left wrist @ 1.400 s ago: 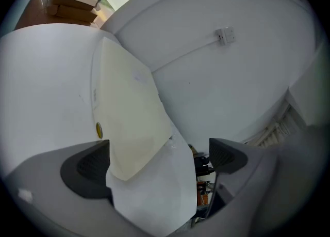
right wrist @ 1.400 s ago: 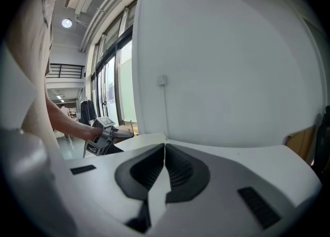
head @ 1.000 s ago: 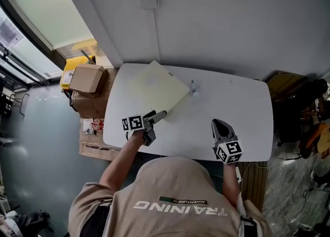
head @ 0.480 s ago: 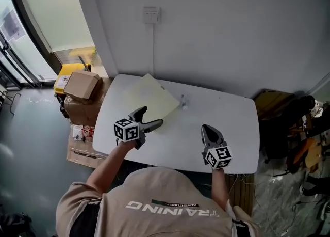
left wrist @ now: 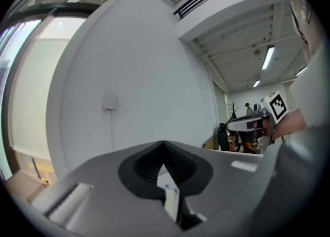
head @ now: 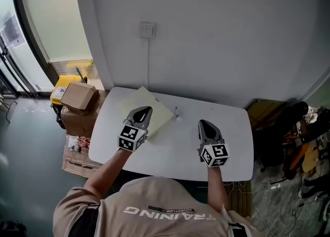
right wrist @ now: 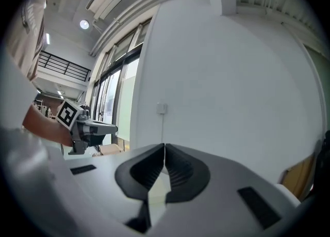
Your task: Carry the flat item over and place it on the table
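- On the white rounded-corner table [head: 185, 145], toward its back-left part, the pale yellow flat square sheet [head: 157, 108] is lying flat. It's turned like a diamond, with one corner pointing at the wall. Going by that, the placing looks done to me.
- Your left gripper [head: 145, 110] has just been closing its jaws, and they're pressed together with nothing between them. In the head view it sits over the sheet's near edge. Its own view looks level at the wall though, so I'd guess it's up off the sheet and not touching.
- Your right gripper [head: 204, 124] is the same deal: ribbed black jaws meeting tip to tip, nothing caught in there. It's over bare tabletop, apart from the sheet.
- You've got both held level and side by side, which reads to me like a let-go-and-back-off pose rather than a reach.
- Materials: the sheet looks thin, matte and fairly stiff, maybe card or foam board, can't say which. The tabletop is smooth plain white.
- There's a small pale thing [head: 177, 112] just beside the sheet's right corner, too tiny to tell what it is. A brown cardboard box [head: 78, 96] sits on a pile left of the table, out of your way.
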A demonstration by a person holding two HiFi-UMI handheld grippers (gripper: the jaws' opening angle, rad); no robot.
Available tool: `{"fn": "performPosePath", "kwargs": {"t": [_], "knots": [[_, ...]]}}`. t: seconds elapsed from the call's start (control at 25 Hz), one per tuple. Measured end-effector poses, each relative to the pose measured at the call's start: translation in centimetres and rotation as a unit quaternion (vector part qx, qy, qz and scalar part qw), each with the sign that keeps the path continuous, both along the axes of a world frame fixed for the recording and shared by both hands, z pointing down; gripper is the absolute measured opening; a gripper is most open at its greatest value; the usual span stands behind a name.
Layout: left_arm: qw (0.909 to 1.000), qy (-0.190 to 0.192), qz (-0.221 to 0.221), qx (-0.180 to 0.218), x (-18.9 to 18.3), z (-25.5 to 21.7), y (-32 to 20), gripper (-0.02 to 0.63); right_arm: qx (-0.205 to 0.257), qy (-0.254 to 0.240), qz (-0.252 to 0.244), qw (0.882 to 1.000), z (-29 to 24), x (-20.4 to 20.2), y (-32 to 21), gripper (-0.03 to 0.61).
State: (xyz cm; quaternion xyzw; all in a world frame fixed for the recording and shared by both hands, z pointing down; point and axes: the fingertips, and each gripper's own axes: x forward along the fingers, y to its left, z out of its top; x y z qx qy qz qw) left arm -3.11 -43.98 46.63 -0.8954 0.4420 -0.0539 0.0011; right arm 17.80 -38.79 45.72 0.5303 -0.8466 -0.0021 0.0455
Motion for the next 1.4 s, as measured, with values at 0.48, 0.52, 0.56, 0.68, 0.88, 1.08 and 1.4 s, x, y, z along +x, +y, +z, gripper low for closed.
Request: {"fn": "performPosePath", "kwargs": {"t": [0.48, 0.52, 0.56, 0.68, 0.88, 1.08, 1.4], "knots": [[0.9972, 0.014, -0.068, -0.03, -1.1, 0.0, -0.9, 0.005, 0.015, -0.043, 0.013, 0.999, -3.0, -0.9, -1.6, 0.009], [0.997, 0.011, -0.07, -0.03, -1.4, 0.1, -0.8, 0.005, 0.009, -0.047, 0.016, 0.999, -2.6, -0.7, -1.3, 0.008], [0.997, 0.007, -0.071, -0.031, -1.6, 0.3, -0.5, 0.005, 0.002, -0.046, 0.019, 0.999, -2.2, -0.6, -1.0, 0.009], [0.9974, 0.001, -0.067, -0.026, -1.4, 0.1, -0.5, 0.005, -0.011, -0.039, 0.021, 0.999, -1.5, -0.5, -0.7, 0.008], [0.9989, -0.015, -0.042, 0.01, 0.1, -0.7, 0.5, 0.005, -0.015, -0.034, 0.021, 0.999, -1.3, -0.5, -0.6, 0.008], [0.9985, 0.002, -0.043, -0.033, -0.9, 0.3, 0.7, 0.005, -0.009, -0.034, 0.006, 0.999, -1.3, -2.3, -1.0, 0.008], [0.998, -0.008, -0.038, -0.05, -1.9, 1.6, 0.3, 0.005, -0.01, -0.027, 0.003, 1.0, -0.5, -3.8, -0.9, 0.008]]}}
